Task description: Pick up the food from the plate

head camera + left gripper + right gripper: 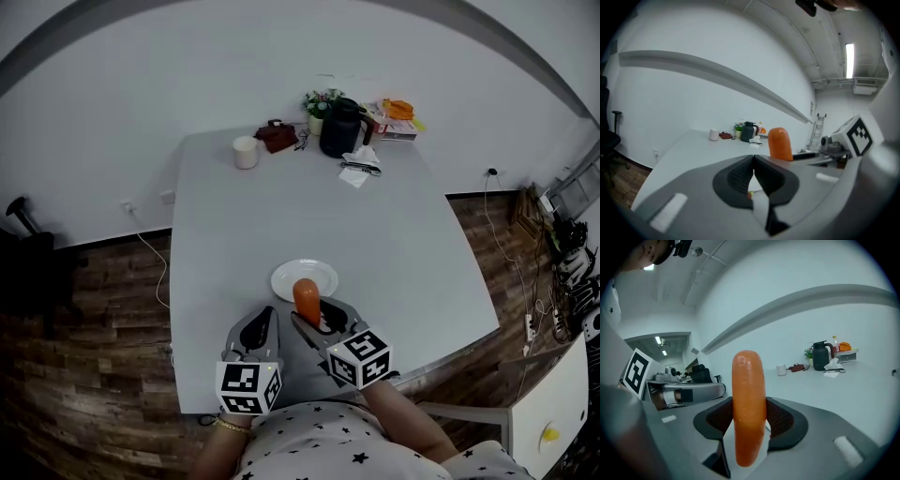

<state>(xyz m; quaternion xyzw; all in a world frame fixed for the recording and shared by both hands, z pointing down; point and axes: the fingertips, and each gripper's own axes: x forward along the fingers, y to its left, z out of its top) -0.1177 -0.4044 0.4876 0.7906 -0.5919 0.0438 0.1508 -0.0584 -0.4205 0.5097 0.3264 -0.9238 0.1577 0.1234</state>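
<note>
An orange sausage [306, 299] stands upright between the jaws of my right gripper [313, 321], which is shut on it just above the near edge of the white plate [298, 273]. In the right gripper view the sausage [749, 404] fills the middle, clamped between the dark pads [781, 420]. My left gripper [261, 330] is beside it on the left, near the table's front edge, jaws shut with nothing in them [752, 178]. From the left gripper view the sausage [779, 144] shows to the right.
At the far end of the grey table [375, 234] are a white cup [246, 151], a brown pouch [277, 135], a dark kettle [339, 127], a small plant [320, 101], tissues [361, 161] and orange packets [398, 110]. Wooden floor surrounds the table.
</note>
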